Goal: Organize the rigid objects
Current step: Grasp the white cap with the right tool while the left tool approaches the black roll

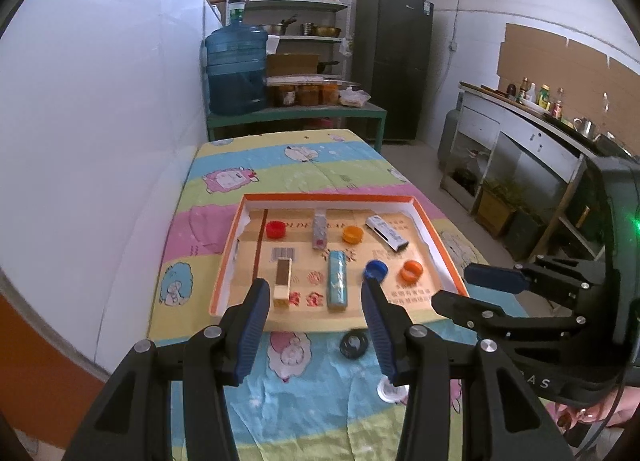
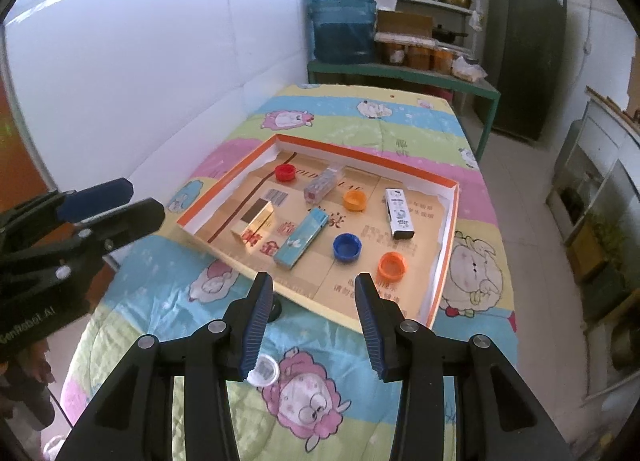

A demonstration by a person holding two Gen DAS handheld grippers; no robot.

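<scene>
An orange-rimmed shallow box [image 1: 440, 239] [image 2: 451, 233] lies on the table. In it are a red cap [image 1: 276, 229] [image 2: 285, 172], an orange cap [image 1: 352, 234] [image 2: 355, 200], a blue cap [image 1: 375, 270] [image 2: 347, 247], a second orange cap [image 1: 413, 270] [image 2: 392, 265], a gold box [image 1: 282, 282] [image 2: 256, 223], a light-blue box [image 1: 337, 279] [image 2: 301, 239], a clear box [image 1: 319, 229] [image 2: 323, 184] and a white box [image 1: 387, 233] [image 2: 399, 212]. A black cap [image 1: 352, 344] and a clear cap [image 1: 390, 391] [image 2: 263, 372] lie on the cloth in front. My left gripper [image 1: 316, 289] and right gripper [image 2: 314, 287] are open and empty.
The table wears a striped cartoon-sheep cloth [image 1: 288, 165] [image 2: 360, 109] against a white wall on the left. Behind it stand a green bench with a blue water jug [image 1: 236, 69] [image 2: 342, 21], shelves and a dark fridge [image 1: 394, 61]. A counter [image 1: 532, 121] runs along the right.
</scene>
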